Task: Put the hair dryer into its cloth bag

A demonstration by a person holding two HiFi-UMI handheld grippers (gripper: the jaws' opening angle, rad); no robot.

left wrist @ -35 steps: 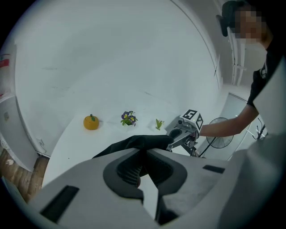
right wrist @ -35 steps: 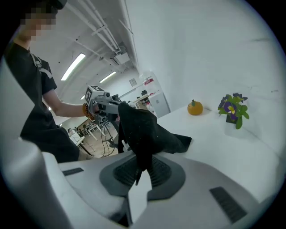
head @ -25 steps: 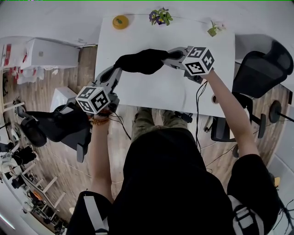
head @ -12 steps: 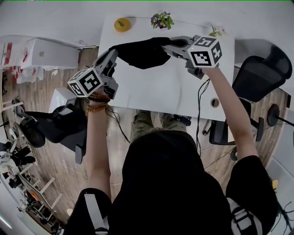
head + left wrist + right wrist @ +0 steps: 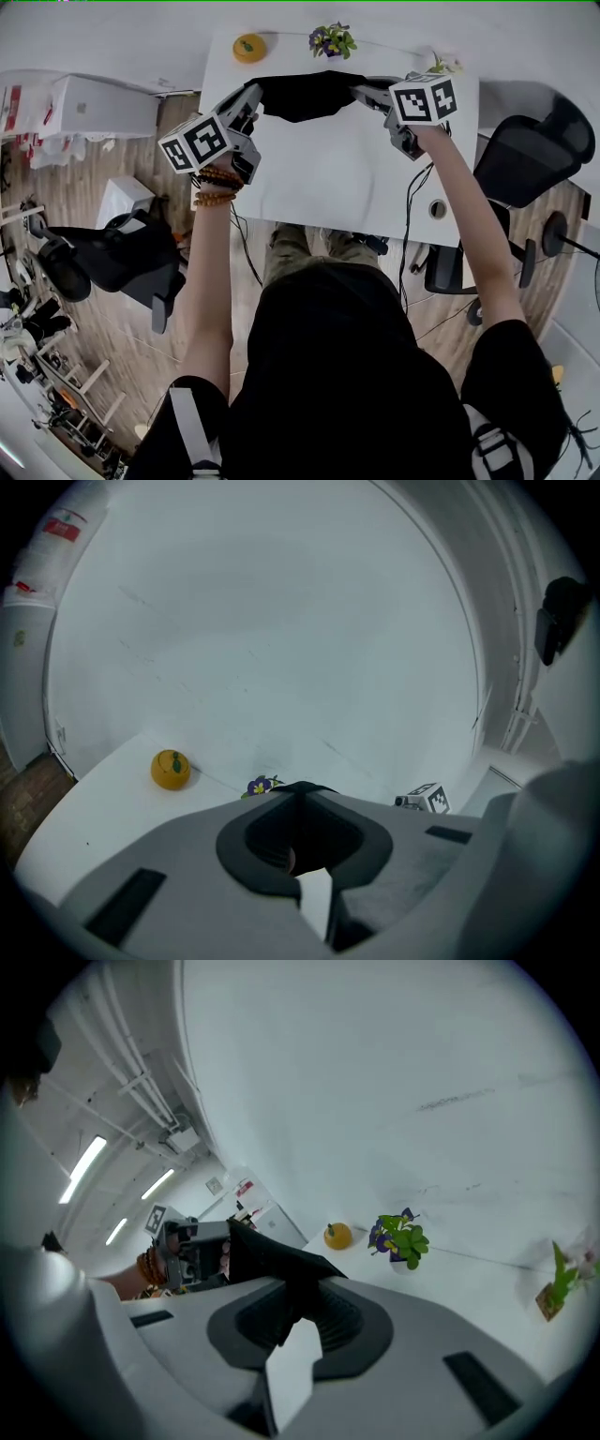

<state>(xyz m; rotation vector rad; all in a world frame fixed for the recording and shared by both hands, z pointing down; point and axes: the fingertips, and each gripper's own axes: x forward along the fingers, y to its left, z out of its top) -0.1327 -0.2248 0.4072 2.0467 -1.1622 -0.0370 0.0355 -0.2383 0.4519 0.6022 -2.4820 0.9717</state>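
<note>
A black cloth bag [image 5: 309, 94] hangs stretched between my two grippers over the far part of the white table [image 5: 328, 178]. My left gripper [image 5: 251, 96] is shut on the bag's left edge; in the left gripper view a sliver of black cloth [image 5: 302, 787] shows at its tips [image 5: 302, 795]. My right gripper [image 5: 366, 92] pinches the right edge. Its jaws have just been opening a little, with the black cloth [image 5: 272, 1260] still between them [image 5: 305, 1290]. The hair dryer is not visible on its own.
A yellow fruit-shaped object [image 5: 248, 47] sits at the table's far left corner, a small flower pot [image 5: 328, 39] beside it, another small plant [image 5: 436, 61] at the far right. A wall stands right behind the table. A black office chair [image 5: 534, 141] is at the right, another [image 5: 112, 258] at the left.
Both grippers have carried the bag toward the table's far edge. The left gripper came in from beside the table, and the bag is now pulled out wider and flatter between them.
</note>
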